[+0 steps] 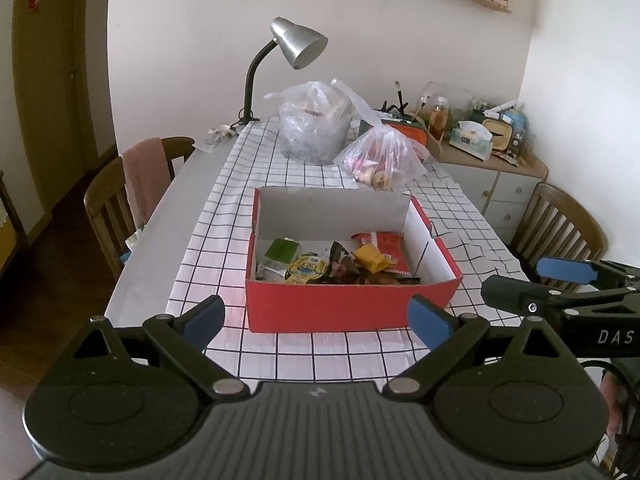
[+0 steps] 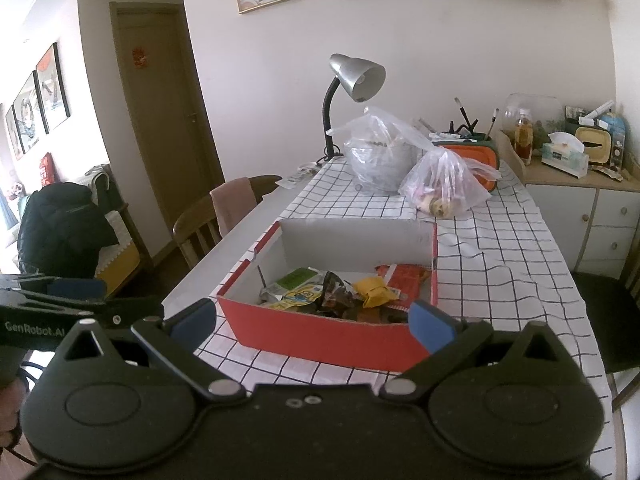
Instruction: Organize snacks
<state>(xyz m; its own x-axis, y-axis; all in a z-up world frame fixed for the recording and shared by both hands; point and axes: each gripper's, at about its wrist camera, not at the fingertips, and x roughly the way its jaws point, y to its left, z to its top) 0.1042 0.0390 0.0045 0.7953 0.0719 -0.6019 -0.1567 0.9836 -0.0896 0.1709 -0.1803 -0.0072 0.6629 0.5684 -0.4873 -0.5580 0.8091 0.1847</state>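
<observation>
A red cardboard box [image 1: 344, 308] [image 2: 320, 338] with white inner walls sits open on the checked tablecloth. Inside lie several snack packets: a green one [image 1: 282, 250], a yellow one [image 1: 372, 258] [image 2: 374, 290], a red one [image 1: 390, 246] [image 2: 404, 276] and a dark wrapper [image 1: 344, 266]. My left gripper [image 1: 318, 320] hovers just in front of the box, open and holding nothing. To the box's near right, my right gripper [image 2: 313, 324] is likewise open and holds nothing; it also shows in the left wrist view at the right edge [image 1: 532, 280].
Behind the box lie two clear plastic bags, a large one [image 1: 312, 124] and a smaller one [image 1: 380, 156] with snacks inside. A silver desk lamp [image 1: 298, 42] stands at the far end. Wooden chairs flank the table [image 1: 120, 200] [image 1: 560, 232]. A cluttered cabinet [image 1: 492, 160] sits at far right.
</observation>
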